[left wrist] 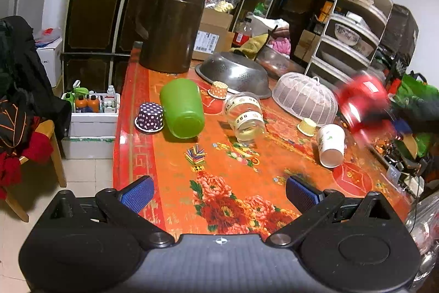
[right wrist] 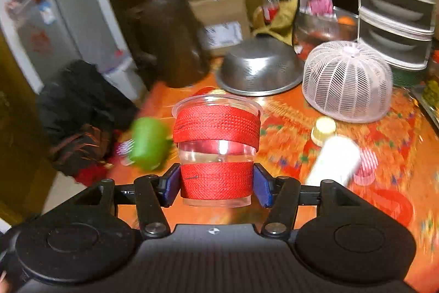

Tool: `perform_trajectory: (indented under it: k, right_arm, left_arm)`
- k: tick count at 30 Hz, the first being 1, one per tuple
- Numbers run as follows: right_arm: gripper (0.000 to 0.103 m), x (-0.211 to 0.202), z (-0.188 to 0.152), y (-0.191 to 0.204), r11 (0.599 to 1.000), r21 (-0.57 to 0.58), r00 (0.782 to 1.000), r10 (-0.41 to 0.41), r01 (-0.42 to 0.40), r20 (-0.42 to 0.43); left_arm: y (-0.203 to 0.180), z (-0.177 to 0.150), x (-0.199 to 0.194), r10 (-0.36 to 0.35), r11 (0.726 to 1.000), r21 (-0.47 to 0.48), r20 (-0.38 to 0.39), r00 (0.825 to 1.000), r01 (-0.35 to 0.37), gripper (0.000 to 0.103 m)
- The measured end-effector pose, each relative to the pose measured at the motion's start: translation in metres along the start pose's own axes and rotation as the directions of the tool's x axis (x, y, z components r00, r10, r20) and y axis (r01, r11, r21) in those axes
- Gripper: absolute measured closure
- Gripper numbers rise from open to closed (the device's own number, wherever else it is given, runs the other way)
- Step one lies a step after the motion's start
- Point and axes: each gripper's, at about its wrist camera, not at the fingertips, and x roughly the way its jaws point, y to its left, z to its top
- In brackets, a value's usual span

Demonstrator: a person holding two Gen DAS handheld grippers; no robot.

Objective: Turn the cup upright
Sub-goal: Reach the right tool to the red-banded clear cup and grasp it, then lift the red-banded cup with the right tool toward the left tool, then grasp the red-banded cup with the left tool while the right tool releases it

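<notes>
My right gripper [right wrist: 216,184] is shut on a clear plastic cup wrapped in red bands [right wrist: 216,150]. The cup is held above the table with its rim pointing away from the camera. In the left wrist view the same cup [left wrist: 362,100] is a red blur in the air at the right, over the table edge. My left gripper [left wrist: 219,194] is open and empty, low over the near end of the orange floral table [left wrist: 219,169]. A green cup [left wrist: 182,107], a clear jar [left wrist: 245,116] and a white paper cup [left wrist: 330,144] lie on their sides.
A brown pitcher [left wrist: 170,24], an upturned steel colander [left wrist: 233,73] and a white mesh food cover [left wrist: 304,98] stand at the back. Small dotted and yellow cups [left wrist: 150,117] sit upside down. A white shelf rack [left wrist: 354,26] is at the right, a chair with clothes [left wrist: 16,89] at the left.
</notes>
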Motion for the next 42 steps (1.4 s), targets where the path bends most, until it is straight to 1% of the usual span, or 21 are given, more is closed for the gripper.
perform_trajectory:
  k: [2, 3, 5, 7, 8, 10, 13, 15, 17, 19, 20, 23, 25, 29, 31, 33, 34, 37, 39, 41, 42]
  right_arm:
    - [0.046, -0.017, -0.037, 0.015, 1.0, 0.017, 0.999, 0.013, -0.013, -0.035]
    - [0.046, -0.016, -0.057, 0.018, 0.998, 0.046, 0.997, 0.037, -0.034, -0.061]
    - [0.047, -0.007, -0.088, 0.019, 0.993, 0.104, 0.991, 0.067, -0.055, -0.118]
    - [0.047, 0.006, -0.101, 0.015, 0.99, 0.128, 0.984, 0.073, -0.052, -0.164]
    - [0.047, 0.012, -0.105, 0.013, 0.99, 0.133, 0.982, 0.069, -0.045, -0.178]
    - [0.047, 0.018, -0.106, 0.01, 0.99, 0.138, 0.977, 0.062, -0.034, -0.205]
    - [0.047, 0.019, -0.106, 0.008, 0.988, 0.15, 0.975, 0.06, -0.028, -0.212]
    - [0.047, 0.023, -0.107, 0.006, 0.988, 0.155, 0.973, 0.06, -0.026, -0.221]
    - [0.047, 0.027, -0.108, 0.006, 0.988, 0.154, 0.97, 0.065, -0.029, -0.233]
    - [0.047, 0.03, -0.112, 0.005, 0.987, 0.16, 0.97, 0.068, -0.031, -0.235]
    - [0.047, 0.033, -0.116, 0.005, 0.987, 0.159, 0.969, 0.071, -0.033, -0.235]
    - [0.047, 0.036, -0.117, 0.001, 0.985, 0.168, 0.967, 0.086, -0.046, -0.241]
    - [0.047, 0.035, -0.117, -0.001, 0.983, 0.175, 0.964, 0.096, -0.054, -0.246]
    - [0.046, 0.035, -0.115, -0.002, 0.981, 0.183, 0.963, 0.109, -0.064, -0.247]
    - [0.046, 0.035, -0.115, -0.003, 0.979, 0.188, 0.962, 0.118, -0.072, -0.247]
    - [0.046, 0.035, -0.116, -0.005, 0.977, 0.199, 0.96, 0.13, -0.081, -0.246]
    - [0.046, 0.035, -0.116, -0.006, 0.976, 0.203, 0.96, 0.135, -0.085, -0.245]
    - [0.046, 0.035, -0.117, -0.01, 0.971, 0.217, 0.958, 0.156, -0.104, -0.242]
    - [0.046, 0.035, -0.117, -0.013, 0.967, 0.227, 0.955, 0.172, -0.117, -0.242]
    - [0.046, 0.036, -0.118, -0.015, 0.962, 0.238, 0.951, 0.189, -0.131, -0.243]
    - [0.046, 0.036, -0.118, -0.017, 0.961, 0.243, 0.951, 0.194, -0.135, -0.242]
  left_arm:
    - [0.001, -0.006, -0.003, -0.04, 0.999, -0.008, -0.011, 0.999, 0.04, 0.0]
    - [0.001, -0.009, -0.003, -0.052, 0.999, -0.016, -0.023, 0.998, 0.052, 0.0]
    - [0.002, -0.016, 0.0, -0.053, 0.998, -0.039, -0.054, 0.997, 0.051, 0.0]
    - [0.0, -0.022, 0.003, -0.057, 0.998, -0.035, -0.079, 0.995, 0.054, 0.0]
    - [-0.002, -0.026, 0.004, -0.069, 0.997, -0.033, -0.099, 0.993, 0.066, 0.0]
    - [-0.006, -0.031, 0.005, -0.094, 0.995, -0.032, -0.127, 0.987, 0.091, 0.0]
    - [-0.01, -0.036, 0.008, -0.109, 0.994, -0.039, -0.162, 0.981, 0.104, 0.0]
    - [-0.012, -0.039, 0.01, -0.143, 0.989, -0.064, -0.176, 0.974, 0.133, 0.0]
    - [-0.017, -0.039, 0.015, -0.172, 0.984, -0.071, -0.205, 0.964, 0.161, 0.0]
    - [-0.021, -0.039, 0.021, -0.2, 0.979, -0.088, -0.239, 0.95, 0.184, 0.0]
    - [-0.022, -0.038, 0.024, -0.225, 0.973, -0.112, -0.251, 0.942, 0.202, 0.0]
    - [-0.022, -0.037, 0.033, -0.308, 0.943, -0.217, -0.282, 0.909, 0.252, 0.001]
    - [-0.029, -0.032, 0.035, -0.336, 0.932, -0.234, -0.283, 0.898, 0.275, 0.001]
    - [-0.051, -0.024, 0.046, -0.346, 0.932, -0.224, -0.317, 0.883, 0.285, 0.001]
    - [-0.061, -0.023, 0.054, -0.349, 0.932, -0.227, -0.345, 0.871, 0.283, 0.004]
    - [-0.068, -0.024, 0.063, -0.352, 0.93, -0.239, -0.372, 0.859, 0.278, 0.004]
    - [-0.069, -0.024, 0.067, -0.351, 0.93, -0.245, -0.381, 0.855, 0.272, 0.004]
    - [-0.076, -0.026, 0.076, -0.33, 0.937, -0.247, -0.402, 0.854, 0.246, 0.004]
    - [-0.078, -0.028, 0.082, -0.322, 0.94, -0.248, -0.419, 0.849, 0.235, 0.005]
    - [-0.081, -0.029, 0.086, -0.3, 0.948, -0.237, -0.43, 0.851, 0.214, 0.006]
    - [-0.083, -0.03, 0.088, -0.296, 0.949, -0.236, -0.437, 0.85, 0.209, 0.006]
